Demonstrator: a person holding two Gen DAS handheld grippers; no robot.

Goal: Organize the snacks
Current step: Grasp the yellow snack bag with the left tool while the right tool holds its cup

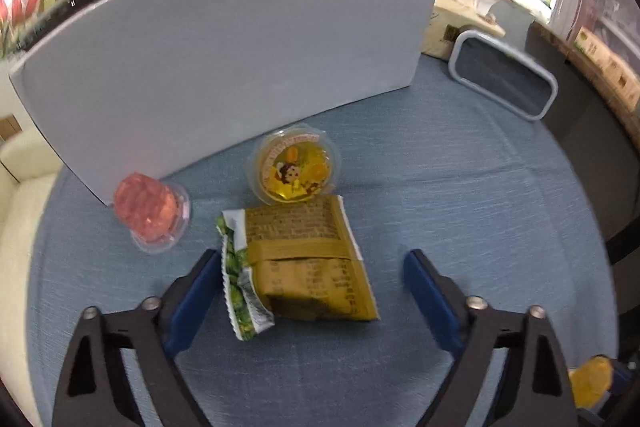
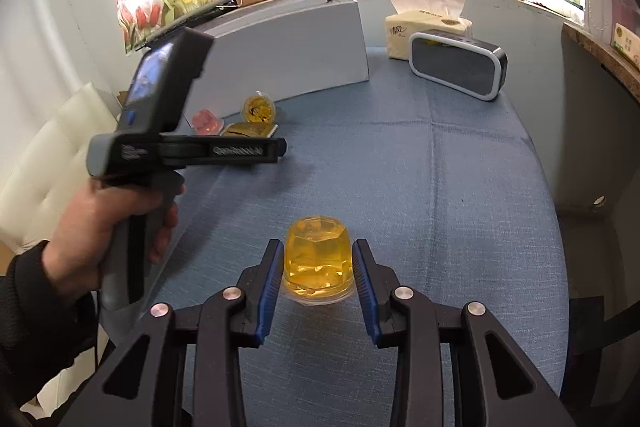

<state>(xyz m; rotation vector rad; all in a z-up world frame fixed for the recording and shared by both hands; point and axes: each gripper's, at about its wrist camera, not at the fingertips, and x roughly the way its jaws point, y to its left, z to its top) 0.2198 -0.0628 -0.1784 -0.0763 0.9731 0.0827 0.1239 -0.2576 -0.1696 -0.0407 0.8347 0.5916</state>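
Observation:
My left gripper (image 1: 312,259) is open, its blue fingers on either side of a gold and green snack packet (image 1: 308,263) lying on the blue tablecloth. Behind the packet a yellow jelly cup (image 1: 294,165) lies on its side and a pink jelly cup (image 1: 150,213) lies to the left. My right gripper (image 2: 318,267) is shut on an upside-down yellow jelly cup (image 2: 319,253) resting on the cloth. The right wrist view shows the left gripper body (image 2: 192,151) held by a hand, with the packet (image 2: 250,129), yellow cup (image 2: 258,109) and pink cup (image 2: 205,119) beyond it.
A grey upright board (image 1: 224,67) stands behind the snacks. A dark box with a white rim (image 2: 456,67) and a tissue box (image 2: 424,27) sit at the far right. The table edge (image 2: 556,211) runs down the right. A white sofa (image 2: 52,155) is at the left.

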